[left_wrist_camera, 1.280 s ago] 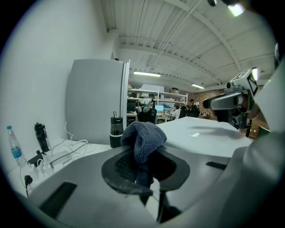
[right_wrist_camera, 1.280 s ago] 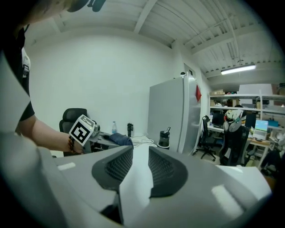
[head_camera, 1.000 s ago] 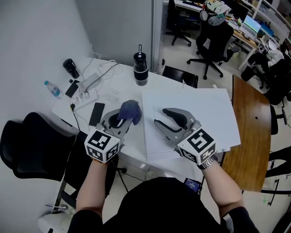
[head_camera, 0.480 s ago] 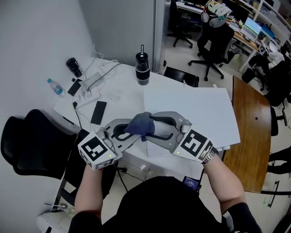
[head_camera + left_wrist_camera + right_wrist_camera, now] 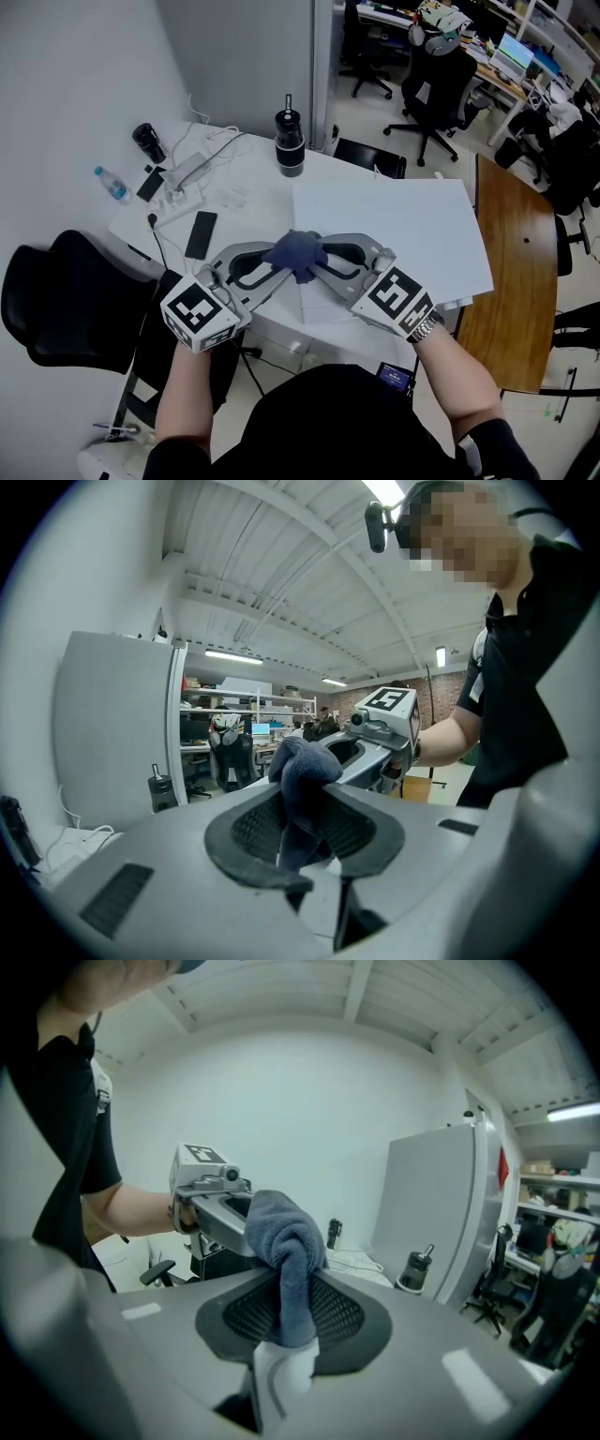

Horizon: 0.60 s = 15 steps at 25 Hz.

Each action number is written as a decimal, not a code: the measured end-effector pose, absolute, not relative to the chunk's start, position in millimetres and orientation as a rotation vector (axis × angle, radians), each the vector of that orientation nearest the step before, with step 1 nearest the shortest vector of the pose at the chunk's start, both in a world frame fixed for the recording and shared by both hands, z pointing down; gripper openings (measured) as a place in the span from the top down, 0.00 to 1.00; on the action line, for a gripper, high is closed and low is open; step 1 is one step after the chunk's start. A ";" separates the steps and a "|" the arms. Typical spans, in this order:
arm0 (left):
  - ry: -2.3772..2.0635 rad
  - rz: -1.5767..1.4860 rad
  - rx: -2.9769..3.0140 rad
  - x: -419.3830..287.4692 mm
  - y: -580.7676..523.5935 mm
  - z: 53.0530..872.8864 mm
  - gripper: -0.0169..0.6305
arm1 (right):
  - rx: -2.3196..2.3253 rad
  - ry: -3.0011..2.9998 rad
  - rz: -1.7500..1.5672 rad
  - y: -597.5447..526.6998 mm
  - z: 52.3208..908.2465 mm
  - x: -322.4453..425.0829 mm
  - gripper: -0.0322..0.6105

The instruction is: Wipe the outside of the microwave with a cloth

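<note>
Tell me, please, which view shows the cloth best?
The right gripper view: the cloth sits bright and central between the right gripper's closing jaws. The left gripper view shows it darker in the left gripper; the head view, a small bundle.

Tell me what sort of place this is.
Most likely an open-plan office or lab workspace: swivel office chairs, a lit monitor further back, and a white table carrying a power strip.
</note>
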<state>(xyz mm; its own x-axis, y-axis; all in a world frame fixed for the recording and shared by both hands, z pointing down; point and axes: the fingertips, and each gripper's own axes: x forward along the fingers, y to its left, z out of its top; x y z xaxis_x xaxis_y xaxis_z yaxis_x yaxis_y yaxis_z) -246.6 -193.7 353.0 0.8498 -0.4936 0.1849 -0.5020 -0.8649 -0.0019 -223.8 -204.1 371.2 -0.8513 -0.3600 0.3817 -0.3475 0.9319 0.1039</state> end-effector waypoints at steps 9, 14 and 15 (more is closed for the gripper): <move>-0.976 0.252 2.951 -259.8 -194.2 355.7 0.85 | 0.791 -2.482 0.179 -235.6 413.6 -200.2 0.83; -1.024 0.217 2.915 -255.1 -188.9 349.0 0.90 | 0.841 -2.413 0.158 -240.3 418.2 -191.7 0.83; -1.030 0.206 2.911 -253.2 -188.1 347.6 0.91 | 0.850 -2.404 0.156 -240.8 418.5 -188.8 0.83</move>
